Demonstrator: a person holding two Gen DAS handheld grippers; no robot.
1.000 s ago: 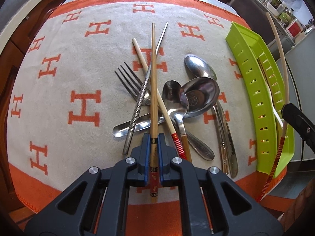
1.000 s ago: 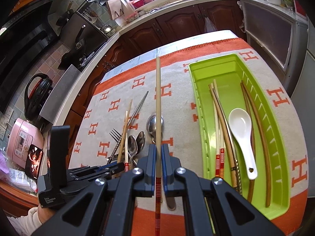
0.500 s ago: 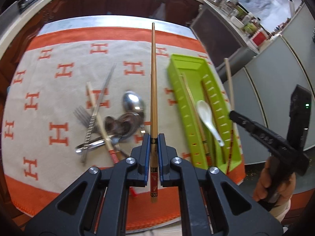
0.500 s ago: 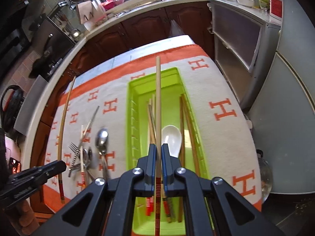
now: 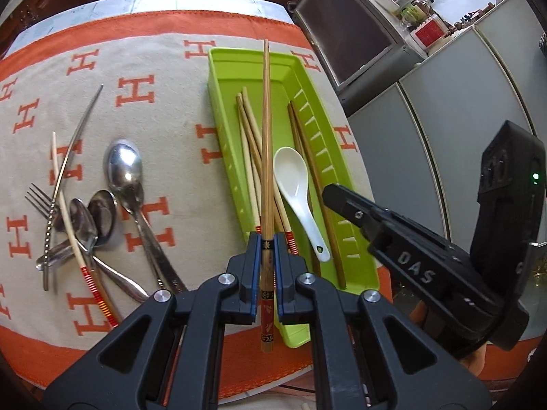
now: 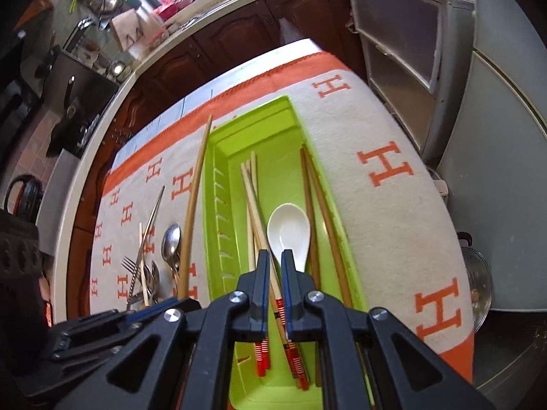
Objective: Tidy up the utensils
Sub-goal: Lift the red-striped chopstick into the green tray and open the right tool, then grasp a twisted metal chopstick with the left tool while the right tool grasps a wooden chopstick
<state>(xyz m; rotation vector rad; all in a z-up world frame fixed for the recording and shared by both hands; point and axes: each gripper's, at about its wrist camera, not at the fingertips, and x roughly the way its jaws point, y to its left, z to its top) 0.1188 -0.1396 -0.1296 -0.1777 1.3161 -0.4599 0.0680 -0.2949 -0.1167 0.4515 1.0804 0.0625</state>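
Observation:
My left gripper [image 5: 267,239] is shut on a wooden chopstick [image 5: 266,143] and holds it lengthwise above the green tray [image 5: 222,109]. The tray holds several chopsticks [image 5: 248,136] and a white ceramic spoon [image 5: 294,184]. My right gripper [image 6: 275,263] is open a little and empty, low over the tray's near end [image 6: 218,212], above the red-banded chopsticks [image 6: 261,355]. The white spoon [image 6: 289,235] lies just ahead of it. The left gripper's chopstick [image 6: 195,205] shows left of the tray there.
A pile of metal spoons [image 5: 124,171], a fork [image 5: 37,200], a twisted metal chopstick [image 5: 68,157] and a pale red-banded chopstick [image 5: 68,212] lies on the orange-and-beige H cloth [image 5: 143,51], left of the tray. Grey cabinets [image 5: 427,130] stand to the right.
My right gripper has let go of its red-banded chopstick into the tray and opened. My left gripper has carried its chopstick right, from the utensil pile to over the tray.

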